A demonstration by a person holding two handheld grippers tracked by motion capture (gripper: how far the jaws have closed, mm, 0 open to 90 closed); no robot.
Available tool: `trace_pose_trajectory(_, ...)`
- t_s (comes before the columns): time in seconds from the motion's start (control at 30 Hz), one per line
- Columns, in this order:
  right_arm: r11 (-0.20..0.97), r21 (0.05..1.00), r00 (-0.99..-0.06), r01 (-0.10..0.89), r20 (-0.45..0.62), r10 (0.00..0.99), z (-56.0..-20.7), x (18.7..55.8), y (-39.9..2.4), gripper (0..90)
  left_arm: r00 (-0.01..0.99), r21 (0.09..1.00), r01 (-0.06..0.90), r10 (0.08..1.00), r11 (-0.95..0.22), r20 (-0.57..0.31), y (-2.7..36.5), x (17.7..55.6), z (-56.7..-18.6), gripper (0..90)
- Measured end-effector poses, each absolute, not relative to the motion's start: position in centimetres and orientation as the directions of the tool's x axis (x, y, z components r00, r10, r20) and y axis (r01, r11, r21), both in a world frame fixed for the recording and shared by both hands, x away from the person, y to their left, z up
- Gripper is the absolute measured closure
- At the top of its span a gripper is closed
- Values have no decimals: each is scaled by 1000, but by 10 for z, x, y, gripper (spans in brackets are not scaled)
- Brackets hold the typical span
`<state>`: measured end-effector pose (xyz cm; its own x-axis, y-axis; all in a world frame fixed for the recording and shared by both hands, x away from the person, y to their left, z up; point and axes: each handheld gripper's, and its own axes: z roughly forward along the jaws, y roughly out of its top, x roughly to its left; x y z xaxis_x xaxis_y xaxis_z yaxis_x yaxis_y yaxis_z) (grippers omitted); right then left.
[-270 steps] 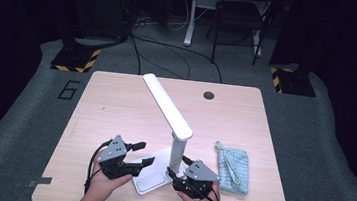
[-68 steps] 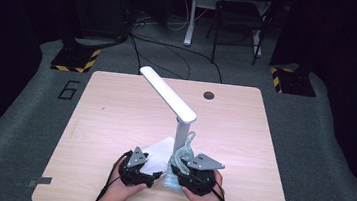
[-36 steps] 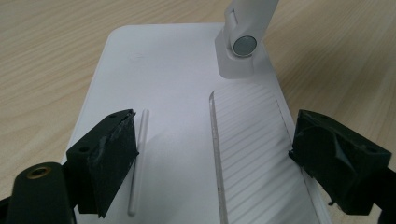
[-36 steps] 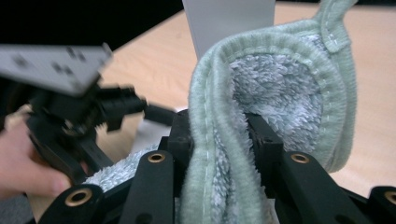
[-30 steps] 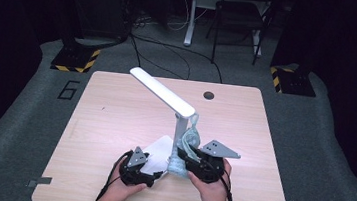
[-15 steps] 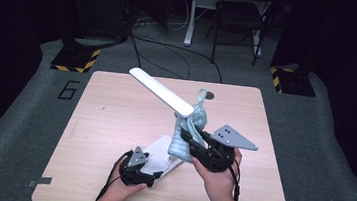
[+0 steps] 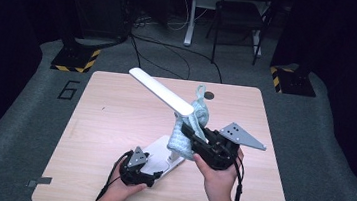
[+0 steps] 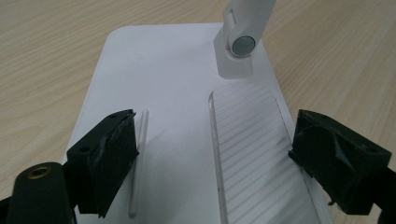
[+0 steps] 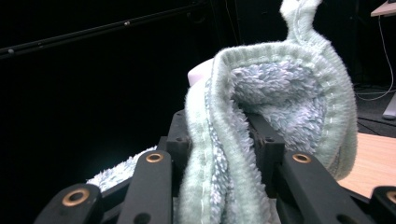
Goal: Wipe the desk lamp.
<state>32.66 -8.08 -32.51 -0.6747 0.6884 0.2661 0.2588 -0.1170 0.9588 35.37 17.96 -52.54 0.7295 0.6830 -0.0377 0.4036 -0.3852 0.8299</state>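
A white desk lamp stands on the wooden table (image 7: 108,123), its flat base (image 7: 160,151) near the front and its long head (image 7: 160,91) slanting up to the left. My right gripper (image 7: 189,133) is shut on a pale blue-green fluffy cloth (image 7: 193,124), held against the lamp's upright just under the head. In the right gripper view the cloth (image 9: 280,107) bulges up between the jaws of that gripper (image 9: 219,140). My left gripper (image 7: 153,168) is open over the lamp base (image 8: 177,84), with its jaws wide apart on either side of the ribbed panel (image 8: 252,140) and the hinge (image 8: 240,42) ahead.
A round cable hole (image 7: 209,94) sits near the table's far edge. Beyond the table are cables, a chair frame (image 7: 237,21) and yellow-black striped feet (image 7: 72,61). Tape marks (image 7: 37,182) stick at the front corners.
The right gripper has risen with the cloth from beside the lamp base up the upright to just under the head. Earlier the cloth lay on the table at the right. The left gripper stayed put.
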Motion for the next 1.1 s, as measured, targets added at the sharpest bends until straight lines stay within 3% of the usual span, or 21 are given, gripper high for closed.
trace_pose_trajectory(0.47,17,979,-661,202,123,740,-346,328,-72,667,728,831,404,685,-383,-38,179,354,-526,142)
trace_pose_trajectory(1.1,110,918,-614,381,163,772,-432,341,-65,669,727,826,404,686,-392,-30,179,354,-525,142)
